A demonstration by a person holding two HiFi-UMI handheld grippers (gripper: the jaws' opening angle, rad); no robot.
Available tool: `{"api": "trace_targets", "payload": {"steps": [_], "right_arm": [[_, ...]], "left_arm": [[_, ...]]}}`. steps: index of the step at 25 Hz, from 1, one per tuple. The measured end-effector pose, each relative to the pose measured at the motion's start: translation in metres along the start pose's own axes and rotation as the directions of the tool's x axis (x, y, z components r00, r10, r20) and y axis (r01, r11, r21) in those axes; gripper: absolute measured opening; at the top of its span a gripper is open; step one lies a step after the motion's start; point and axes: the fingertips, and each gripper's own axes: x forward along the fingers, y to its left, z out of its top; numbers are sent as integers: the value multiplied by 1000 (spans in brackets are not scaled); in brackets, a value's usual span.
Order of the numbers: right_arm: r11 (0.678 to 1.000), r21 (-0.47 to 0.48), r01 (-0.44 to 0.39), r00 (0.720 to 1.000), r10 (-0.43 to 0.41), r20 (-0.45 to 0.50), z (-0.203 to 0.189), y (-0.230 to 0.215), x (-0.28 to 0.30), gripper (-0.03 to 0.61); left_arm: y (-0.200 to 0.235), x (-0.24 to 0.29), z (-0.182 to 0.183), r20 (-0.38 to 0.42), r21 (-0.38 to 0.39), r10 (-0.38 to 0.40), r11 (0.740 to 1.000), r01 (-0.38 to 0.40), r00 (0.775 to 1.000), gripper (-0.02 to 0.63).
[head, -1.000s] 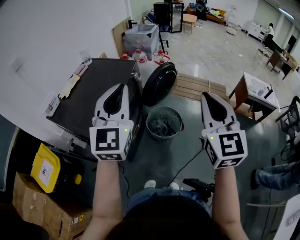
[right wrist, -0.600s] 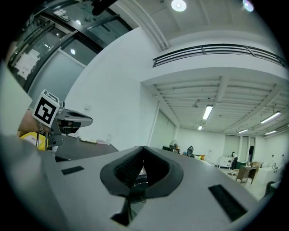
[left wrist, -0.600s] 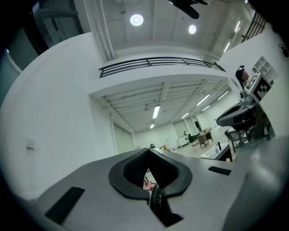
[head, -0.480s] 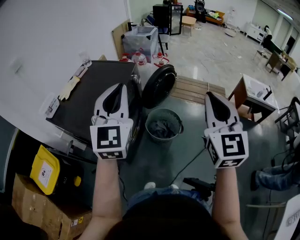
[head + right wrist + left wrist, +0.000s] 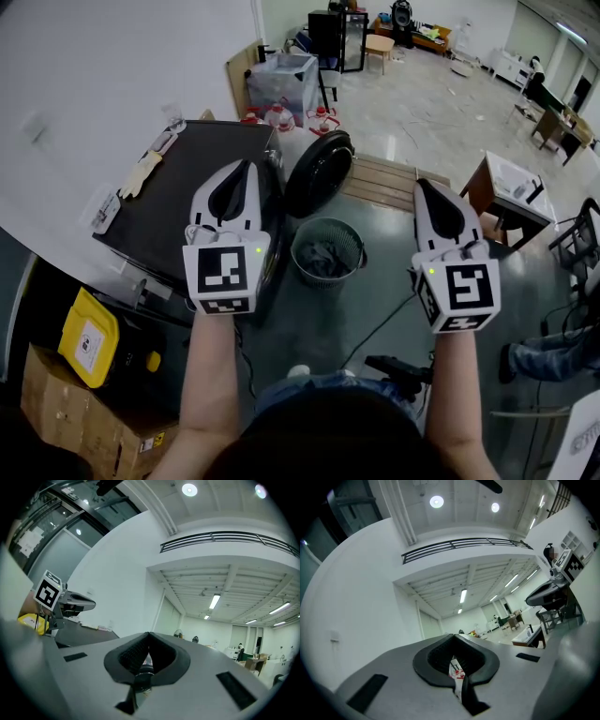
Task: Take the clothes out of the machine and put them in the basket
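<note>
A: Head view: left gripper [image 5: 246, 167] and right gripper [image 5: 424, 186] held level; clothes [image 5: 323, 258], seemingly, in basket [image 5: 298, 246] beside machine [image 5: 178, 187], door [image 5: 319, 172] open.

B: Left gripper view: jaws shut, empty. Right gripper view: same. Risk: garments overlooked inside machine, interior hidden behind left gripper.

Basket by the machine
Clothes [image 5: 323, 255] lie in the basket [image 5: 329, 221], right of the machine [image 5: 187, 183], before its open door [image 5: 319, 172].
</note>
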Motion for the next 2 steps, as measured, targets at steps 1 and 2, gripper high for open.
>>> {"api": "trace_targets", "payload": {"steps": [1, 2], "right_arm": [[1000, -5, -3, 1000, 3, 2, 2, 1, 1, 0], [1000, -10, -6, 1000, 6, 4, 4, 2, 1, 0]], "left_arm": [[1, 0, 1, 2, -3, 2, 1000, -2, 1000, 3], [3, -1, 2, 3, -6, 3, 1000, -3, 1000, 3]]}}
